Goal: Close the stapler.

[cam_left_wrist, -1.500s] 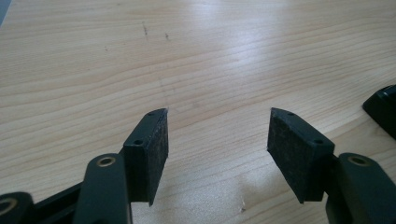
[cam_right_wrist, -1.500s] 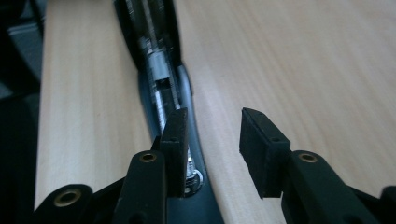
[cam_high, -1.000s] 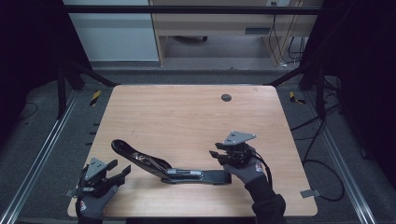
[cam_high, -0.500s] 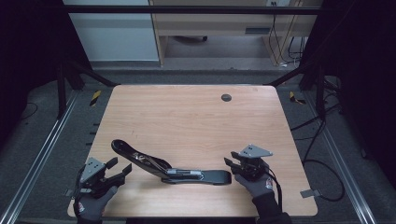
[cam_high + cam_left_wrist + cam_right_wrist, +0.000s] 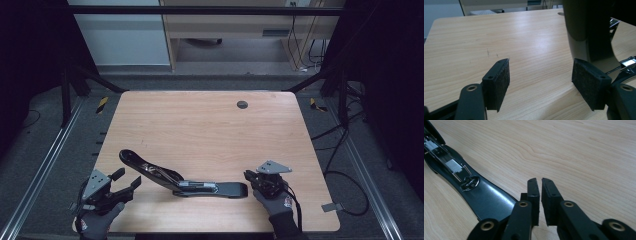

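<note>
A black stapler [image 5: 220, 189] lies swung open on the wooden table [image 5: 200, 125], its base flat and its arm angled up to the left. My left gripper [image 5: 129, 178] hangs at the near left, beside the raised arm end [image 5: 586, 30]. Its jaws have just been opening further; it is open [image 5: 540, 82] over bare wood. My right gripper [image 5: 250, 177] sits just right of the base's end [image 5: 484, 197]. Its jaws have just been closing and now stand shut [image 5: 540, 181] but for a thin slit, with nothing between them.
A small dark grommet [image 5: 242, 104] sits in the table's far side. Metal frame rails [image 5: 50, 160] run along both sides, with cables [image 5: 340, 175] on the floor at the right. A desk stands beyond the far edge.
My right gripper came down from above the stapler's base end to the table just right of it, and its jaws closed. The left gripper's jaws spread a little. The stapler stayed put.
</note>
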Demonstrator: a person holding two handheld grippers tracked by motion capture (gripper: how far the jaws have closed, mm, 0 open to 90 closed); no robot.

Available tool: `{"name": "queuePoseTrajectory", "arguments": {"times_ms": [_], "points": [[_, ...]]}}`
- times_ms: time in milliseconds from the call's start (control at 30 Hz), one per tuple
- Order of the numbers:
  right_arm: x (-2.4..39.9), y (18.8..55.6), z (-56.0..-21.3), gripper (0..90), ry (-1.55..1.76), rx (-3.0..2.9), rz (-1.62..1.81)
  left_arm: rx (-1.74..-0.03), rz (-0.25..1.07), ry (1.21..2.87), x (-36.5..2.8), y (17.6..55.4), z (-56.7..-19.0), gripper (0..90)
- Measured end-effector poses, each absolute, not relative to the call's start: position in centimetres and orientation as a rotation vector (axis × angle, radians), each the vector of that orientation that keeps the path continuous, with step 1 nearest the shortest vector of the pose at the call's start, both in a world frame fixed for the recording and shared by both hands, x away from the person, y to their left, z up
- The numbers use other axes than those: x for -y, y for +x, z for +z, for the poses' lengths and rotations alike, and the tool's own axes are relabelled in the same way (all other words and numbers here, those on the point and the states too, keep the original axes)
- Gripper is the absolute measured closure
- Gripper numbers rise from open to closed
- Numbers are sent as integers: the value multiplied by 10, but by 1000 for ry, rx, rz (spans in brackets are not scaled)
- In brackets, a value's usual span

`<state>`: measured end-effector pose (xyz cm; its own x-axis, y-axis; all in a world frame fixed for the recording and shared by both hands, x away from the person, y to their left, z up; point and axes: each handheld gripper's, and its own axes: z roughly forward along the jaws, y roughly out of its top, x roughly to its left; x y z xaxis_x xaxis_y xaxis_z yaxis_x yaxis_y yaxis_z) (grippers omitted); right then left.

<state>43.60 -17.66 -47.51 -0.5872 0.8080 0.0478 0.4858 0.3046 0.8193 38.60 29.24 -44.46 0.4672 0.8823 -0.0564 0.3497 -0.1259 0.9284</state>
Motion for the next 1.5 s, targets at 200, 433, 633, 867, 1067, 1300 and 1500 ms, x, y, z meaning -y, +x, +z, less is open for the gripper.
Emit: {"name": "queuePoseTrajectory", "arguments": {"times_ms": [200,433,633,867,1067,1300,1500], "points": [[177,434,-476,900,1166,-2214,1184,-1054,661,1692,-292,382,-438,289],[175,436,-480,900,1166,-2240,1164,-1036,649,1692,-291,378,-433,270],[175,436,-482,900,1175,-2251,1171,-1014,654,1680,-288,375,-426,268],[172,434,-482,900,1168,-2267,1196,-998,653,1691,-281,375,-419,266],[168,431,-483,900,1147,-2293,1216,-991,652,1675,-274,381,-412,267],[166,428,-486,900,1147,-2318,1220,-968,653,1666,-266,389,-403,269],[163,427,-488,900,1147,-2332,1223,-970,655,1656,-265,396,-397,283]]}}
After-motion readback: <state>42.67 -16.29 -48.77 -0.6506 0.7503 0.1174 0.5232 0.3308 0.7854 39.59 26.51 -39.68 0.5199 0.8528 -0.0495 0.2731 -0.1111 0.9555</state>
